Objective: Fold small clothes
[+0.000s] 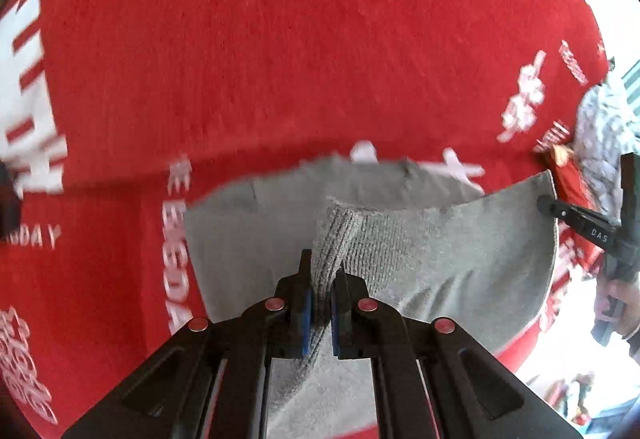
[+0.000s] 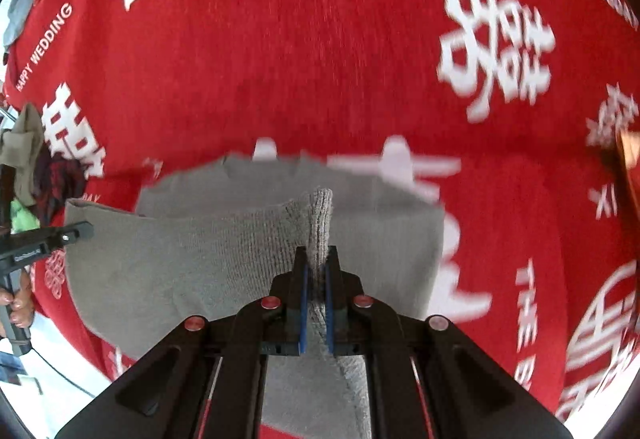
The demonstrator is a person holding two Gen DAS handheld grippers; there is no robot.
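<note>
A small grey knit garment (image 1: 432, 251) hangs lifted above a red cloth with white characters (image 1: 260, 59). My left gripper (image 1: 322, 273) is shut on a bunched ribbed edge of it, the fabric squeezed between the blue pads. In the right wrist view the same grey garment (image 2: 192, 251) stretches to the left, and my right gripper (image 2: 317, 257) is shut on another ribbed edge that sticks up past the fingertips. The garment sags between the two grips. Each gripper shows at the edge of the other's view: the right one (image 1: 576, 219), the left one (image 2: 52, 239).
The red cloth (image 2: 320, 59) covers the whole work surface. A pile of other clothes (image 2: 36, 167) lies at its left edge in the right wrist view. A patterned sleeve (image 1: 600, 135) and a hand (image 1: 624, 303) show at far right in the left wrist view.
</note>
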